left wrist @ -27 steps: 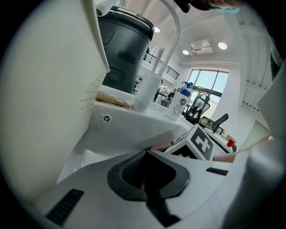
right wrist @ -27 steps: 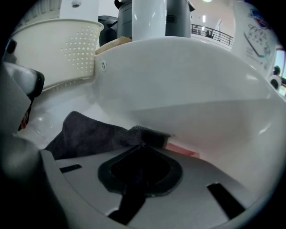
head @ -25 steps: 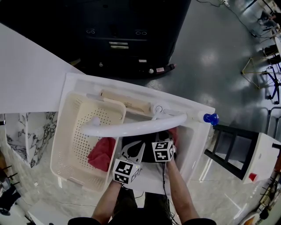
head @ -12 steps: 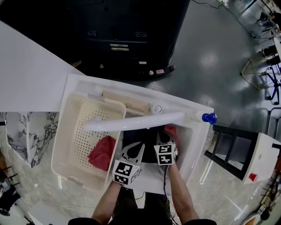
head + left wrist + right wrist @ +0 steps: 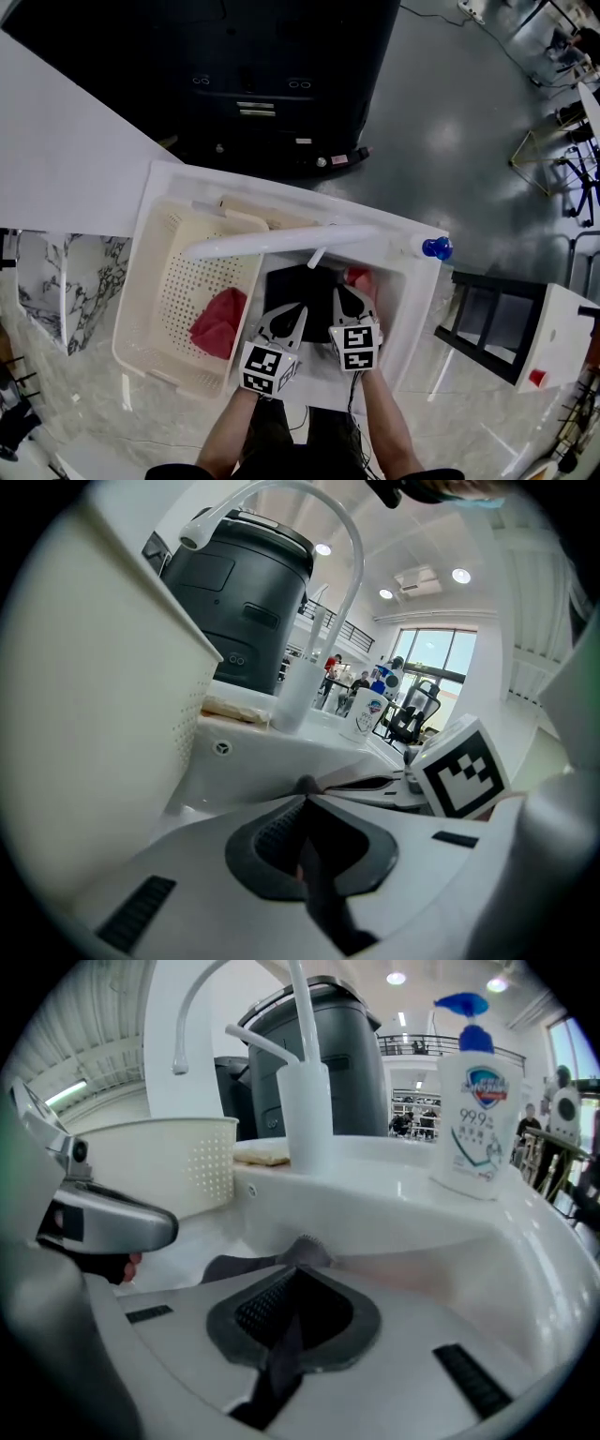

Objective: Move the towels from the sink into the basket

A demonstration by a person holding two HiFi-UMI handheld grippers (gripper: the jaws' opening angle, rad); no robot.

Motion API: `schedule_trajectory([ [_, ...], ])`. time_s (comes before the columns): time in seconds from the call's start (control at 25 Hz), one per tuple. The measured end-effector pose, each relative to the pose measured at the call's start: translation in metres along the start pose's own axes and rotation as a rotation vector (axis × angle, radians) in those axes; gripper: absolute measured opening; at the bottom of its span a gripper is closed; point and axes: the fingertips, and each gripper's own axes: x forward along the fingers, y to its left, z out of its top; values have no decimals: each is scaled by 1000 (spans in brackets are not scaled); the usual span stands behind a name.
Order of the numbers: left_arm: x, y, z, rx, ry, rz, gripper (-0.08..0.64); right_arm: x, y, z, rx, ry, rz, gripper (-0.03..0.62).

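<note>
A black towel lies flat on the floor of the white sink. A red towel is bunched at its right edge. Another red towel lies in the cream perforated basket on the left. My right gripper is shut over the sink's near right part, its tips just short of the red towel; I see nothing clamped between its jaws. My left gripper is shut too and empty, over the near edge of the black towel.
The white faucet spout reaches across the back of the sink toward the basket. A soap bottle with a blue pump stands on the right back corner. A beige sponge lies on the back rim. A marble counter surrounds the sink.
My right gripper has drawn back from deep in the sink toward the near rim, and the red towel beyond its tips has come into sight. The left gripper has hardly moved.
</note>
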Motion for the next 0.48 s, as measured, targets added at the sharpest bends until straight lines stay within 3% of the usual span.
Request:
schedule_trajectory([
  [0.48,-35,-19,34,33,-78,33,8,-66,16,63,-30,-177,21,35],
])
